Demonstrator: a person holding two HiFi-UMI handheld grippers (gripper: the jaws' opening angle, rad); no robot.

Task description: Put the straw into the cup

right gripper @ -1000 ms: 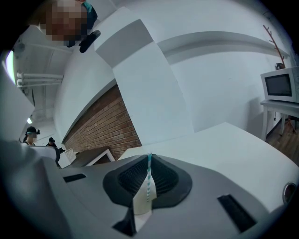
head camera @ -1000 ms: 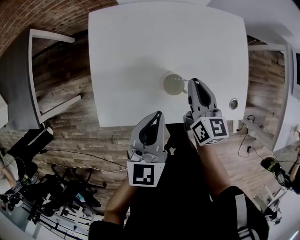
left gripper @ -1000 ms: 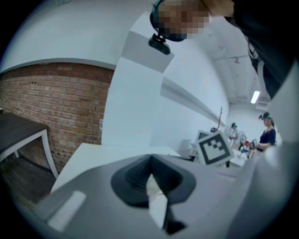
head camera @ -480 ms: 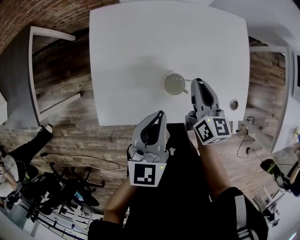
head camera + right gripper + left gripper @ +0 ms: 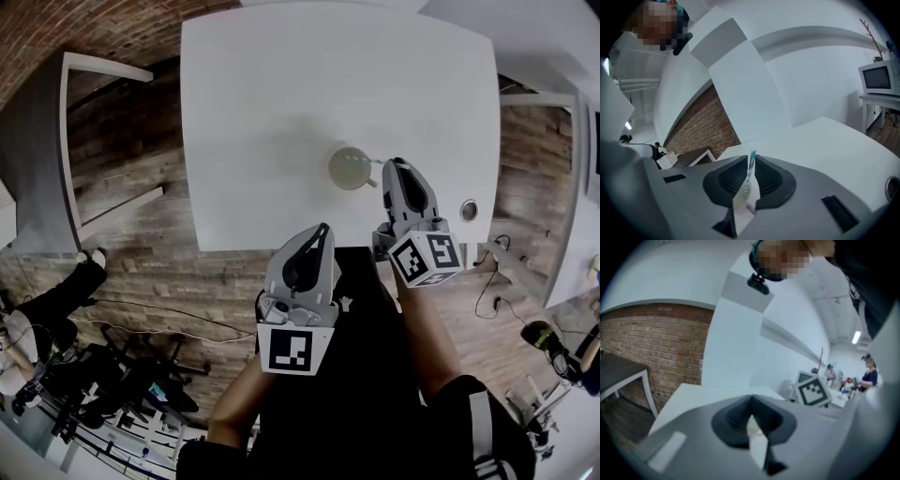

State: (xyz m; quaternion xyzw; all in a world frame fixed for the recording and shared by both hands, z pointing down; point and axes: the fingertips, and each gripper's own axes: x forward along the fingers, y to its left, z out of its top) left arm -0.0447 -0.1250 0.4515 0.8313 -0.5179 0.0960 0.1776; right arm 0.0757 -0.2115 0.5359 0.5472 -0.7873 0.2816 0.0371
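Observation:
A pale round cup point(image 5: 350, 169) stands on the white table point(image 5: 281, 112) near its front edge. My right gripper point(image 5: 393, 166) hovers just right of the cup, over the table edge. It is shut on a thin straw with teal stripes point(image 5: 749, 176), which sticks up between the jaws in the right gripper view. My left gripper point(image 5: 322, 230) hangs lower and to the left, in front of the table edge, with its jaws together point(image 5: 752, 420) and nothing I can make out between them. I cannot pick out the straw in the head view.
A round metal grommet point(image 5: 469, 210) sits in the table near its right front corner. A dark table with white legs point(image 5: 66, 141) stands to the left over wood flooring. A microwave point(image 5: 881, 77) sits on a shelf at the right of the right gripper view.
Both grippers have drifted slightly to the right; the right one still holds the straw beside the cup. The cup has not moved.

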